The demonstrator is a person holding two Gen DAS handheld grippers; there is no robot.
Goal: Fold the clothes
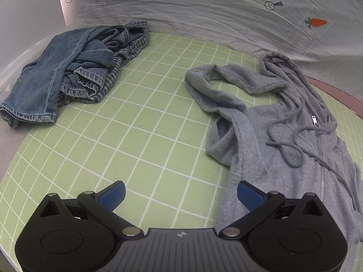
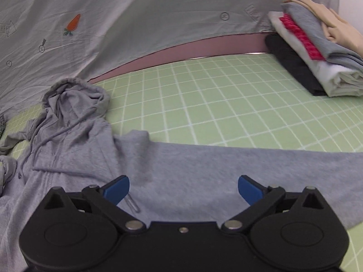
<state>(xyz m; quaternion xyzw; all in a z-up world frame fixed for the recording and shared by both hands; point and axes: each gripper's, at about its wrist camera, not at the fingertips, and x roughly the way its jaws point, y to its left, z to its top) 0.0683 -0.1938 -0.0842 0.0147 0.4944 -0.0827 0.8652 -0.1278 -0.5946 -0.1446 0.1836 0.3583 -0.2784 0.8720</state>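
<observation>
A grey zip hoodie (image 1: 283, 140) lies on the green grid mat (image 1: 140, 117), front up, its hood toward the back cloth and its cords loose across the chest. One sleeve is bunched at the left of the body. My left gripper (image 1: 180, 193) hovers open over the mat, its right fingertip over the hoodie's edge, nothing between its blue pads. In the right wrist view the hoodie (image 2: 74, 145) has its other sleeve (image 2: 226, 165) stretched out to the right. My right gripper (image 2: 183, 188) stands wide open above that sleeve, holding nothing.
A crumpled pile of blue jeans (image 1: 56, 72) on a checked garment sits at the mat's far left. A stack of folded clothes (image 2: 317, 52) rests at the far right of the mat (image 2: 215, 95). A white printed cloth (image 1: 204, 15) hangs behind.
</observation>
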